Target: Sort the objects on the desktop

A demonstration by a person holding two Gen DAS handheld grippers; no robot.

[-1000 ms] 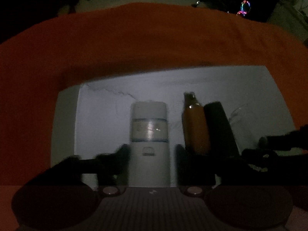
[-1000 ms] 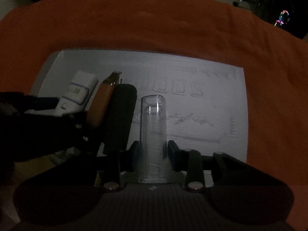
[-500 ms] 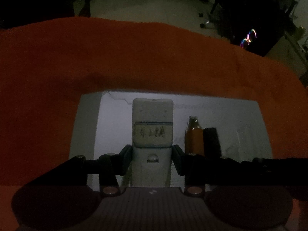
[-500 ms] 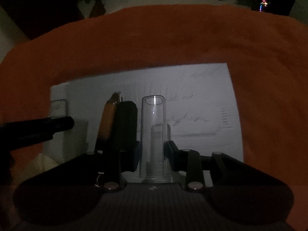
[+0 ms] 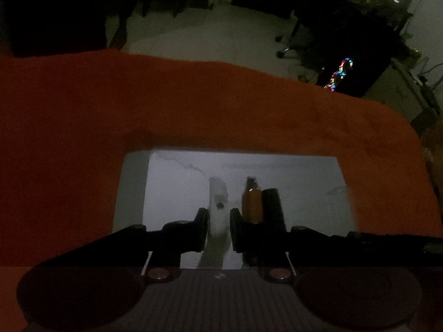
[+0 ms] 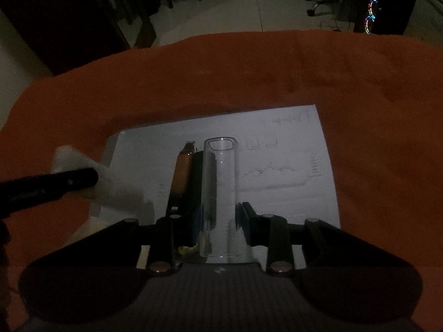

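Observation:
My left gripper [image 5: 218, 221] has a white flat device [image 5: 218, 210] between its fingers, turned edge-on, and the jaws are closing on its narrow sides. It hangs tilted above the left edge of the white box lid [image 6: 290, 199], where the right wrist view shows the white device [image 6: 116, 188] behind a left finger [image 6: 55, 185]. My right gripper [image 6: 220, 221] is shut on a clear plastic tube [image 6: 220, 188], held lifted. An orange bottle [image 5: 252, 204] and a black cylinder [image 5: 272, 207] lie side by side on the lid.
The white box lid [image 5: 180, 188] rests on an orange cloth [image 5: 193, 96] that covers the table. Past the cloth's far edge is a dim pale floor [image 5: 221, 27] with dark furniture and a computer case with coloured lights [image 5: 340, 74].
Both grippers have risen with their objects; the lid looks smaller. The white device has turned from face-on to edge-on in the left jaws, which have narrowed. The right grip is unchanged.

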